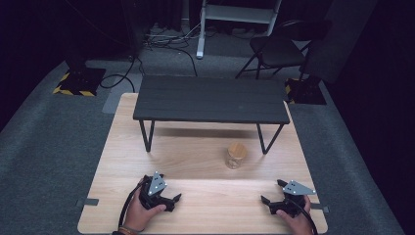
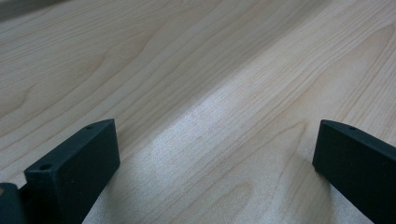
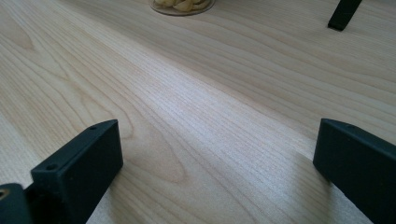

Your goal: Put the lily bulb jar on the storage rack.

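High view: a pale wooden surface [image 1: 205, 205] is lying on grey carpet, and a low black shelf [image 1: 211, 99] on thin metal legs is standing across its far half. A small clear jar [image 1: 236, 155] with a wooden lid is sitting upright on the surface just in front of the shelf's right front leg, apart from it and well apart from both hands. The left claw [image 1: 172, 200] is resting low near the front edge at the left, held by the left hand [image 1: 142, 211], its jaws spread and pointing rightward; the right claw [image 1: 272, 193] is sitting near the front right corner in the right hand [image 1: 298, 219], jaws parted and pointing left and forward. Each is carrying a grey three-cornered plate. Yellow-and-black striped tape is marking the dark bases on the floor beyond; no writing or label is legible anywhere, including on the jar. Left gripper view: the left claw [image 2: 215, 154] is showing released, its two black jaws wide apart with bare wood grain between them. Right gripper view: the right claw [image 3: 217, 154] is likewise released, gripping nothing; at the top edge the jar's bottom [image 3: 183, 6] is showing pale yellowish contents through the glass, and a black shelf leg [image 3: 344, 14] is standing at the upper right.
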`<action>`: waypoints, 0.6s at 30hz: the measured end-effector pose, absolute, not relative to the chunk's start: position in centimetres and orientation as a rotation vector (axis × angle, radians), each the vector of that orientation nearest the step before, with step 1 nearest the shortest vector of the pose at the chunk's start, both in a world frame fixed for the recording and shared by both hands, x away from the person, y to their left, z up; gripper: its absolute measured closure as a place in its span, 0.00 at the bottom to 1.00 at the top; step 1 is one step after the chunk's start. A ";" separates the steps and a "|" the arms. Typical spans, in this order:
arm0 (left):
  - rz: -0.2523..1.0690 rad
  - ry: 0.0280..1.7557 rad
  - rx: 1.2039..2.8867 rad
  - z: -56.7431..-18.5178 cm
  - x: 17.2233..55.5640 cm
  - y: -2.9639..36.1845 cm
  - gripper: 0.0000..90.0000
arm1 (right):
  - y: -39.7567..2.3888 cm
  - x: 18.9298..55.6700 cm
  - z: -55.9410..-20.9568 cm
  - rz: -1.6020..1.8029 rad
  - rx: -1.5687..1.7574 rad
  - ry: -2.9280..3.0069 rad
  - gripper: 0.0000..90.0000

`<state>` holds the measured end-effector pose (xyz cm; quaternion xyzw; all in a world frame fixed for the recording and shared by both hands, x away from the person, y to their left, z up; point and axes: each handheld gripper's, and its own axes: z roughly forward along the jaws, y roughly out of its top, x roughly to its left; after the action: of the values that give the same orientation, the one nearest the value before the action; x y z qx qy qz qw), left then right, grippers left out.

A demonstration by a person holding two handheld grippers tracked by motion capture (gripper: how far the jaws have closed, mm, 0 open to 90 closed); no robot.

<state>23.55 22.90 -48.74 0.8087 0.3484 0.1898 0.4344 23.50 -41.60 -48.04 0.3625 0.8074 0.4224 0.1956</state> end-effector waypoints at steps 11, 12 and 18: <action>0.472 0.867 2.014 -48.7 23.6 22.9 0.01 | -41.6 23.5 -48.0 1.182 1.014 2.263 0.00; 0.473 0.867 2.014 -48.7 23.5 22.9 0.01 | -41.6 23.5 -48.0 1.181 1.014 2.263 0.00; 0.472 0.867 2.014 -48.7 23.6 22.9 0.01 | -41.5 23.4 -48.0 1.176 1.023 2.257 0.00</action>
<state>23.57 22.91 -48.73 0.8089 0.3482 0.1894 0.4343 23.44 -41.49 -48.00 0.3655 0.8066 0.4204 0.1978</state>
